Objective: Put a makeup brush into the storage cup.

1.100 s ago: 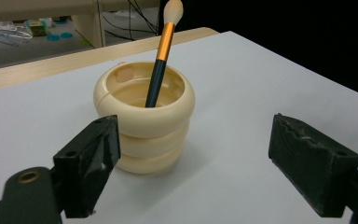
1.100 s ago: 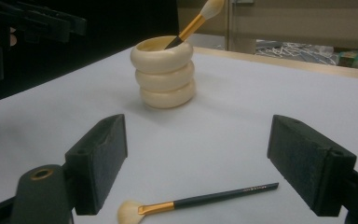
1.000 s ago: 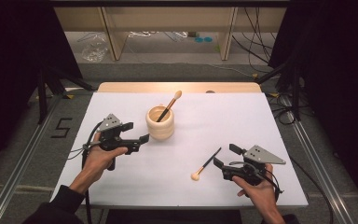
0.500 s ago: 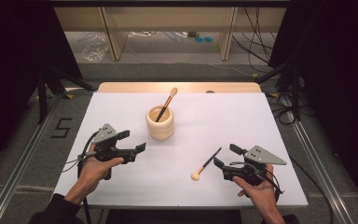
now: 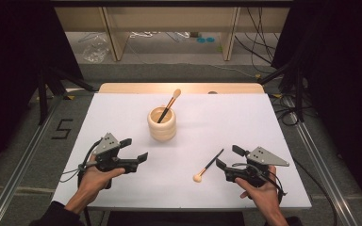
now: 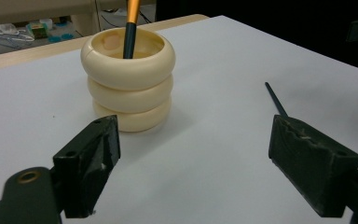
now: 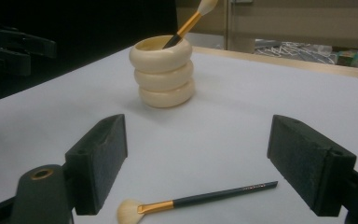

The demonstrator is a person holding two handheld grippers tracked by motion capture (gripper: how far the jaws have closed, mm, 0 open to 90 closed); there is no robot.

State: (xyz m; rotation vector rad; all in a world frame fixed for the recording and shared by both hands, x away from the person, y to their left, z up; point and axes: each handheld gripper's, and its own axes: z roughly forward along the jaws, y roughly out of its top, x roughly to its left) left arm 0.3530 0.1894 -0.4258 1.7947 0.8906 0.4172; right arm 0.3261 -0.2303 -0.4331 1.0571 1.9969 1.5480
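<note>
A cream, three-ringed ceramic-looking holder [image 5: 161,124] stands near the middle of the white table [image 5: 273,127], with one dark-handled, gold-ferruled makeup brush [image 5: 168,106] leaning out of it. A second brush of the same make, a loose fan brush [image 7: 193,201], lies flat just ahead of the right gripper [image 5: 230,157], between the lines of its two jaws and close to their tips, bristles toward that gripper's left and handle tip toward its right. The right gripper's jaws are spread wide and hold nothing. The left gripper [image 5: 135,149] is likewise spread and empty, pointed at the holder, which sits ahead of it and slightly to its left.

The likely step is picking up the loose brush. To do it well, the right gripper should drop low, straddle the slim handle near the ferrule, and close squarely across it, since a thin rod lying flat can roll or slip from the pads. The left gripper could steady the holder.
</note>
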